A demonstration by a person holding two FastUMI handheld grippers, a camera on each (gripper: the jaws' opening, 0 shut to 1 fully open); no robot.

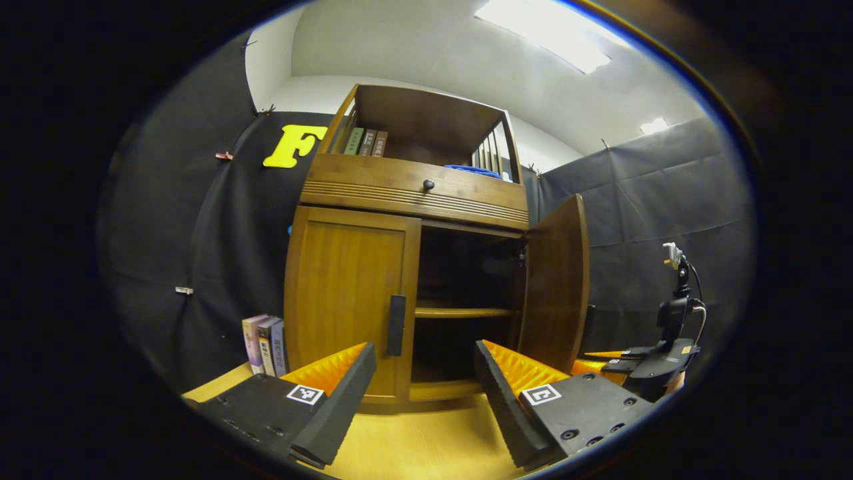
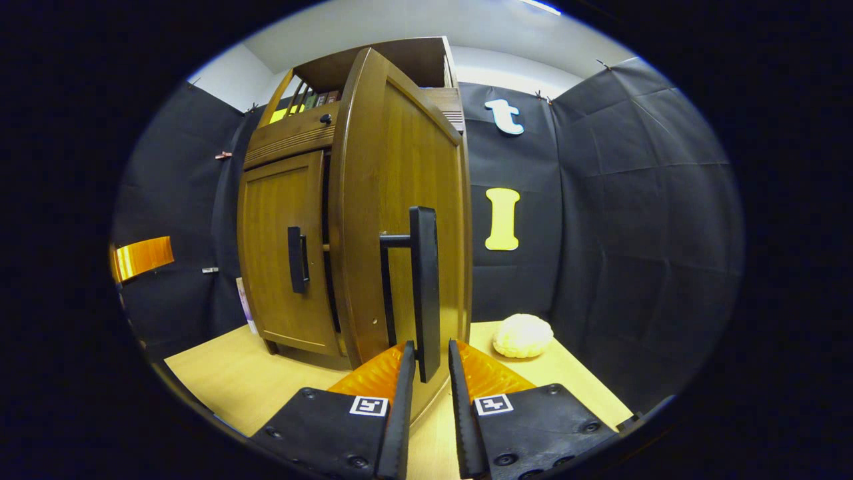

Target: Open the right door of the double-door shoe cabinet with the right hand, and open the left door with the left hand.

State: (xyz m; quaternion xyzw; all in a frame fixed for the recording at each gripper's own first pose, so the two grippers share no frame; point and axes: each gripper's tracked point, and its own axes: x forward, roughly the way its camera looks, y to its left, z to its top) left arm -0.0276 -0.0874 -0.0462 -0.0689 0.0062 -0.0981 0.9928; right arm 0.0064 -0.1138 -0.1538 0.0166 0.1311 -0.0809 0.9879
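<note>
Shoe cabinet (image 1: 406,193) on the wooden table (image 1: 426,447), right door (image 2: 400,200) swung open with the right gripper (image 2: 430,363) jaws closed around its handle (image 2: 424,287), left door (image 1: 346,300) shut, left gripper (image 1: 426,373) facing it, jaws apart.

Right door (image 1: 554,280) swung open, right compartment reachable above and below shelf (image 1: 463,312) | left door (image 1: 346,300) shut, blocking left half | books (image 1: 265,345) stood left of cabinet | bare tabletop (image 1: 426,447) near the front.
</note>
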